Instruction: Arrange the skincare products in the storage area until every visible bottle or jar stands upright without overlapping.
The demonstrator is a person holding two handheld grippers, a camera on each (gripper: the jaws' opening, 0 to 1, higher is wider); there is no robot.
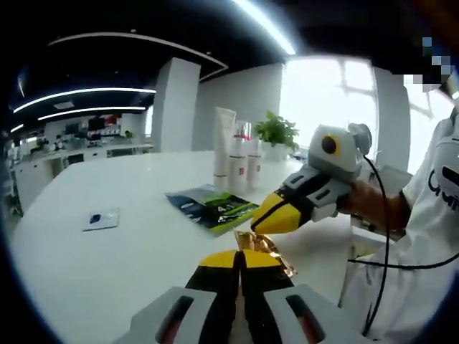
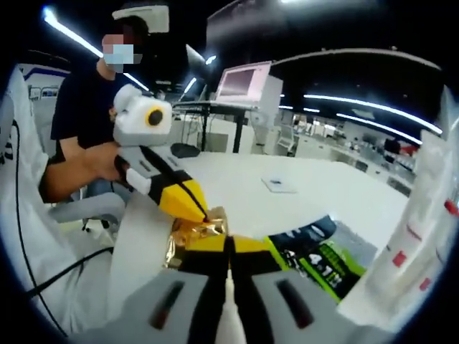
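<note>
Both the left tongs [image 1: 240, 259] and right tongs [image 2: 228, 247] are pinched shut on a crinkled gold sachet [image 1: 267, 249] between them. Ease it down gently, avoiding tearing. The skincare bottles [image 1: 237, 154] stand upright on the desk [image 1: 107, 258], well beyond both tongs.

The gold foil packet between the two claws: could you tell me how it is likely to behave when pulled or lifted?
The gold foil packet looks crinkled and thin, so probably floppy and light. Its shiny surface may slip. Both the left claw and right claw appear shut on it, so it could tear if pulled apart.
</note>
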